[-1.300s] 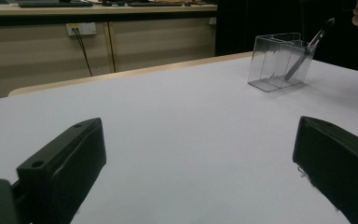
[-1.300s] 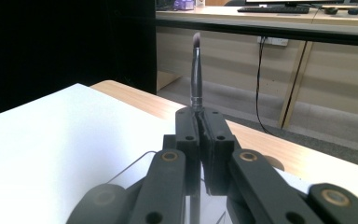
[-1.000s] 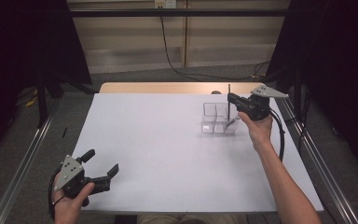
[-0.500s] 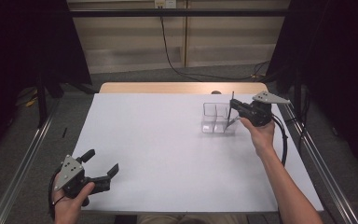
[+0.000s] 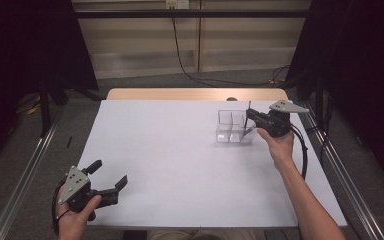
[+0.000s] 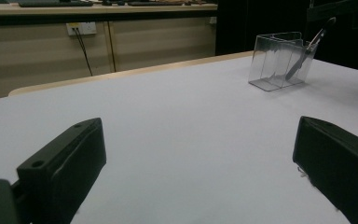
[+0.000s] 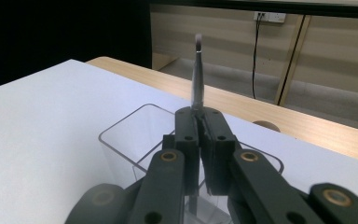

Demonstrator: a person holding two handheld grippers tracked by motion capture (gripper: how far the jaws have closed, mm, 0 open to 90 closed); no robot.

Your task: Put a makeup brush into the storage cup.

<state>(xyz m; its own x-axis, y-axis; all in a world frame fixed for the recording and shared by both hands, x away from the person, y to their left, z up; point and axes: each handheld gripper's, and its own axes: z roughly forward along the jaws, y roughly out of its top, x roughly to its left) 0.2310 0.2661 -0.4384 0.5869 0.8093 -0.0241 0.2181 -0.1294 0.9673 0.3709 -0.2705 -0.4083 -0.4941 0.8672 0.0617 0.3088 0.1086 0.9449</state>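
Observation:
A clear plastic holder (image 5: pixel 226 131) with two compartments stands on the white table at the right. My right gripper (image 5: pixel 251 116) is above its right edge, shut on a thin grey tool (image 5: pixel 249 106) with a dark tip. In the right gripper view the tool (image 7: pixel 197 79) rises straight up from the closed jaws, with the holder's rim (image 7: pixel 121 127) just below. The left gripper view shows the tool (image 6: pixel 303 56) leaning in the holder (image 6: pixel 272 63), its lower end inside the right compartment. My left gripper (image 5: pixel 111 173) is open near the table's front left corner, holding nothing.
The white sheet (image 5: pixel 170 150) covers the table, with a strip of wood (image 5: pixel 180 94) bare at the far edge. Metal rails (image 5: pixel 27 170) run along both sides. A cable hangs down the back wall (image 5: pixel 180 45).
My right gripper has shifted slightly left and down with the tool, closer over the holder. The left gripper has stayed where it was.

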